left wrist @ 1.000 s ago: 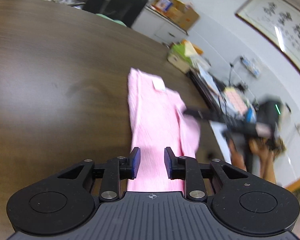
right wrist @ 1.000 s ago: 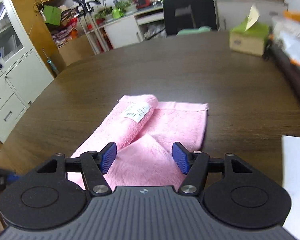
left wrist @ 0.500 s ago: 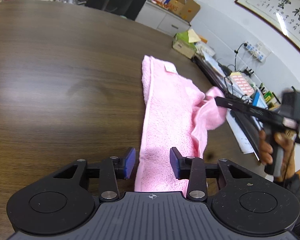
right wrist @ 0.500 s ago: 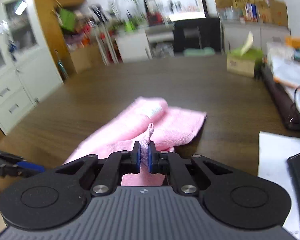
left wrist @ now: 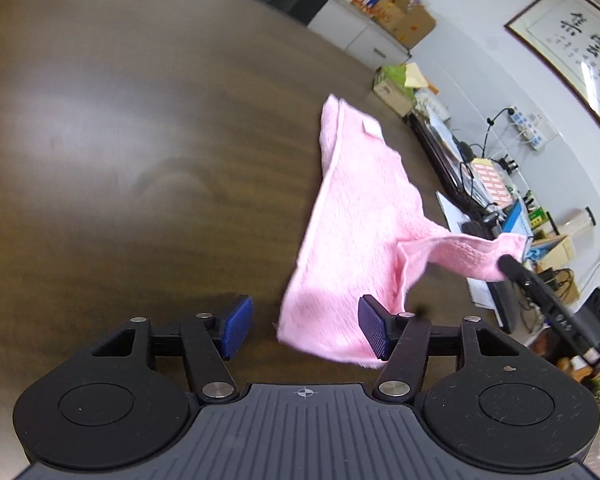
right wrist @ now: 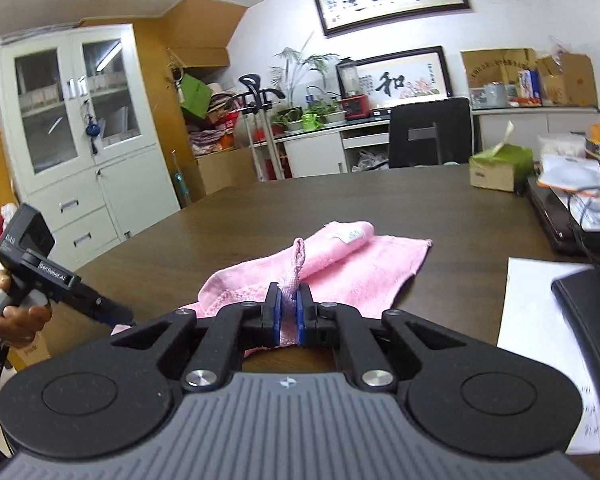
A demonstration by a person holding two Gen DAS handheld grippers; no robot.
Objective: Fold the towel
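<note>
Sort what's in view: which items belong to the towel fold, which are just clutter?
Job:
- pink towel, one corner lifted
- right gripper, shut on that corner
- left gripper, jaws opening, towel's near edge between them
- table

Clutter:
- tissue box
- office chair
- white paper

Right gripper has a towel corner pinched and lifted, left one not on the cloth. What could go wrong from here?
1. The right gripper pinches only a thin corner of the pink towel; it could slip out under tension.
2. The left gripper is opening with the near edge unpinned, so the towel may drag across the table rather than fold.
</note>
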